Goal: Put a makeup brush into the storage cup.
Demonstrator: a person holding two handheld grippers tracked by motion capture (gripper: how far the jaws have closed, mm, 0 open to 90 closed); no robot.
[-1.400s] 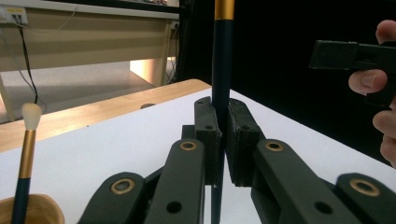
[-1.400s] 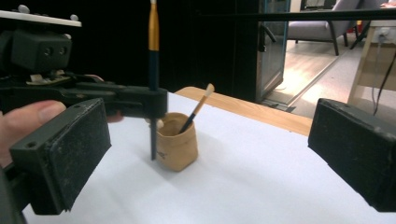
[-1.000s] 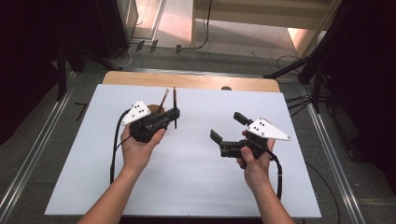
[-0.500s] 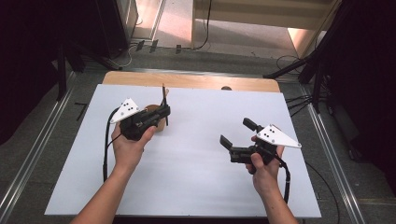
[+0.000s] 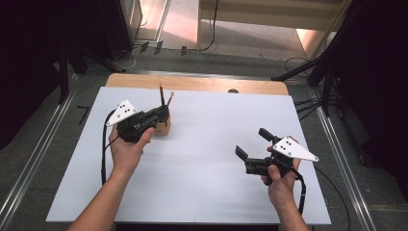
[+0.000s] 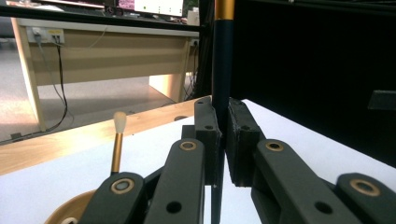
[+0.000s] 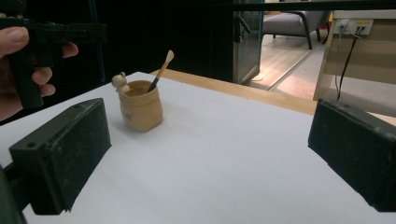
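Above the tan pot [image 5: 162,126], the left gripper [image 6: 223,140] clamps a dark brush [image 6: 222,70] upright, handle vertical.

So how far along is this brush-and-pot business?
Done: one light-tipped brush already stands in the tan pot. In hand: the left claw is shut on a dark brush, holding it upright beside the pot on the white table. Whether it is going in or coming out, the pictures don't tell. The right claw is open and holds nothing, off to the side.
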